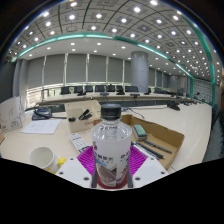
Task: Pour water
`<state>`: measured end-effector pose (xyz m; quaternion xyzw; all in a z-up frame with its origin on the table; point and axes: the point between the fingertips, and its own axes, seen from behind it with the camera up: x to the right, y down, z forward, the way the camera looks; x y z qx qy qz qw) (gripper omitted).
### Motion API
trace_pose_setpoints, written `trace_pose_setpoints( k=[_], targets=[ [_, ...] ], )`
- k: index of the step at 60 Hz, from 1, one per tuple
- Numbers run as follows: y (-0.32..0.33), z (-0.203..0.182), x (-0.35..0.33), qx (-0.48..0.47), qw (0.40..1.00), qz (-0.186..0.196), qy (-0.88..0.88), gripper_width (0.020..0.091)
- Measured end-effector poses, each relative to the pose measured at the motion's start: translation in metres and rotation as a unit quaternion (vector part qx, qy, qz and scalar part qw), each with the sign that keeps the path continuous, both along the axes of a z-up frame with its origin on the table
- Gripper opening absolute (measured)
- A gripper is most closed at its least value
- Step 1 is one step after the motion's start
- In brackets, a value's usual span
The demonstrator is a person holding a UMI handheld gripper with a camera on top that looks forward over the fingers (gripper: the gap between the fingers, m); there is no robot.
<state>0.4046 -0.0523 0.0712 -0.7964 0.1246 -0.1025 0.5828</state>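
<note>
Fingers of my gripper (112, 165) clamped the water bottle (111, 143) upright between their pads, cap on. Just beside it, a paper cup (43, 157) stood on the table (190, 125). Pouring well would, I judged, demand uncapping first, then a slow tilt.

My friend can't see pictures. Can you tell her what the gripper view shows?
A clear plastic water bottle with a dark cap and white label stands upright between the claw's pink-padded fingers. A white paper cup sits nearby on the pale table, in a large meeting room.
</note>
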Motion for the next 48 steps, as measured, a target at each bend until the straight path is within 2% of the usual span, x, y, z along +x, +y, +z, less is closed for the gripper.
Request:
trace_pose_setpoints(
  k=[6, 14, 17, 20, 21, 23, 28, 36, 48],
  targets=[
    [-0.001, 0.000, 0.003, 0.006, 1.000, -0.008, 0.006, 0.0438],
    [0.000, 0.000, 0.002, 0.000, 1.000, -0.001, 0.003, 0.0574],
    [-0.003, -0.002, 0.001, -0.009, 1.000, -0.002, 0.010, 0.0685],
    [-0.005, 0.000, -0.004, -0.012, 1.000, -0.001, 0.026, 0.0858],
    [-0.006, 0.001, -0.005, -0.013, 0.999, -0.001, 0.032, 0.0873],
    [-0.009, 0.005, -0.007, -0.017, 0.999, -0.005, 0.042, 0.0838],
    [-0.019, 0.019, -0.012, -0.027, 0.998, -0.015, 0.053, 0.0866],
    [-0.047, 0.045, -0.029, -0.065, 0.996, -0.028, 0.048, 0.0859],
    [-0.111, 0.091, -0.101, -0.130, 0.990, -0.026, 0.051, 0.0859]
  ],
)
